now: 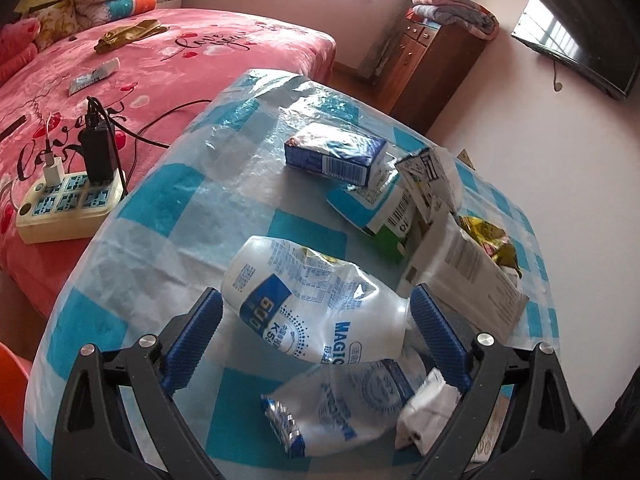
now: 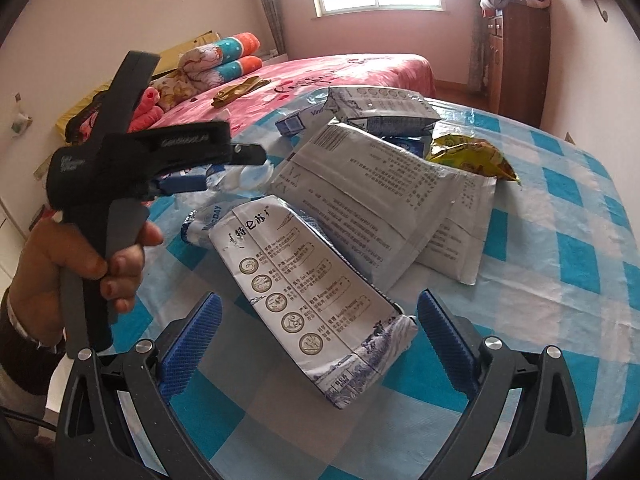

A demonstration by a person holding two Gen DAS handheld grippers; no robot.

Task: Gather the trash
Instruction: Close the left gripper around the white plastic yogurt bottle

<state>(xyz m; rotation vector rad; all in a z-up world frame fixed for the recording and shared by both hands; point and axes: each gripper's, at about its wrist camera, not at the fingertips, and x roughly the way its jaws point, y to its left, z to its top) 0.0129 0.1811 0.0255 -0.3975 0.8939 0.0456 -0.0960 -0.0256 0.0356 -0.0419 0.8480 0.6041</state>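
Note:
A pile of trash lies on a table with a blue-and-white checked cloth (image 1: 168, 200). My left gripper (image 1: 316, 312) is open, its blue pads on either side of a crumpled clear plastic bottle with a blue label (image 1: 316, 304). Below it lies a flattened wrapper (image 1: 340, 404). Farther off are a blue carton (image 1: 336, 152) and a white bag (image 1: 468, 276). My right gripper (image 2: 320, 320) is open around a flattened grey milk carton (image 2: 316, 296). Behind it lie white bags (image 2: 372, 196) and a yellow wrapper (image 2: 472, 152). The left gripper (image 2: 236, 168) also shows in the right wrist view.
A pink bed (image 1: 168, 52) stands beside the table, with a power strip and chargers (image 1: 68, 196) near its edge. A wooden cabinet (image 1: 432, 64) with folded blankets stands by the wall. A TV (image 1: 580, 40) hangs on the wall.

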